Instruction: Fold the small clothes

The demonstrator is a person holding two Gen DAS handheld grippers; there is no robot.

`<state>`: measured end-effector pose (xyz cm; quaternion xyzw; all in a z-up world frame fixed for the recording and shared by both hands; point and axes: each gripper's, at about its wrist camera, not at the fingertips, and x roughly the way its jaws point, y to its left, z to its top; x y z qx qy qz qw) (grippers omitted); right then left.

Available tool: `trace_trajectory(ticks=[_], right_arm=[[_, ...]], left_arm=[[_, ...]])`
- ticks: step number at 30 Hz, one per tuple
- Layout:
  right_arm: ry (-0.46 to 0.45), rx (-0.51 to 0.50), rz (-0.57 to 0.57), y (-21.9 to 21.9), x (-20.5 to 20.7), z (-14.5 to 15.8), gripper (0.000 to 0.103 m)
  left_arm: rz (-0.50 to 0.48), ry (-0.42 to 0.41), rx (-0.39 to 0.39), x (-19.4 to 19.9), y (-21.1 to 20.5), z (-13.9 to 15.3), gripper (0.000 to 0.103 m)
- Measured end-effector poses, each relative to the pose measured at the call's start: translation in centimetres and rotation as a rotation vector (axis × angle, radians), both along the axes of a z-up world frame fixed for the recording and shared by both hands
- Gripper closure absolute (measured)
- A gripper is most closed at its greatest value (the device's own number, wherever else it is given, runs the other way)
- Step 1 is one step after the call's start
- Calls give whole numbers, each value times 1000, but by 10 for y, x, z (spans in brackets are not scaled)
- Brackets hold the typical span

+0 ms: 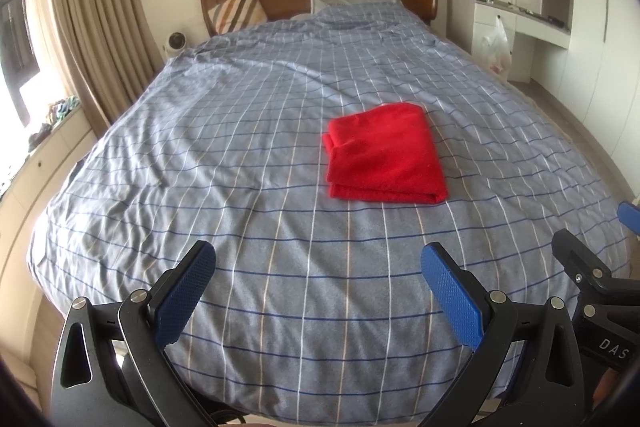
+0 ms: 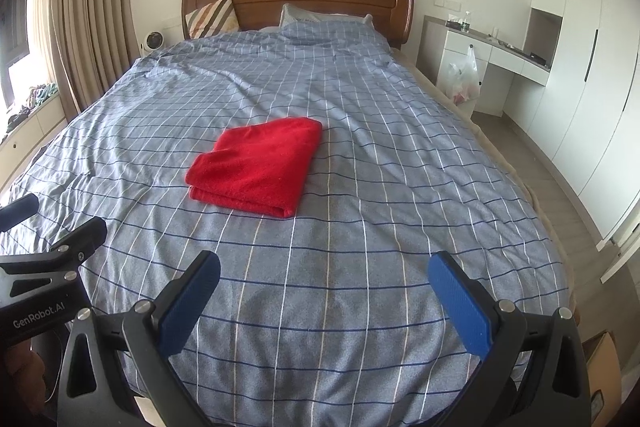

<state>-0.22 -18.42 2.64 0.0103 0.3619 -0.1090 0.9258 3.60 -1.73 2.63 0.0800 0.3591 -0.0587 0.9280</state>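
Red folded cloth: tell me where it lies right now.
The red folded cloth lies flat on the checked blue duvet, mid-bed; right of centre in the left wrist view, left of centre in the right wrist view, ahead of both open grippers.

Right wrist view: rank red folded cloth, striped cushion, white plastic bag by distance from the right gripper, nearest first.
From the right gripper, open above the bed's foot:
1. Red folded cloth, mid-bed, slightly left.
2. White plastic bag, hanging at the desk, right of the bed.
3. Striped cushion, against the headboard, far left.
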Motion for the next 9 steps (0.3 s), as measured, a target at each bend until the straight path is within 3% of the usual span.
trace_trajectory(ticks=[9], right_arm=[[-3, 5, -5, -4, -3, 2, 0]], left_arm=[[-6, -14, 7, -5, -5, 2, 0]])
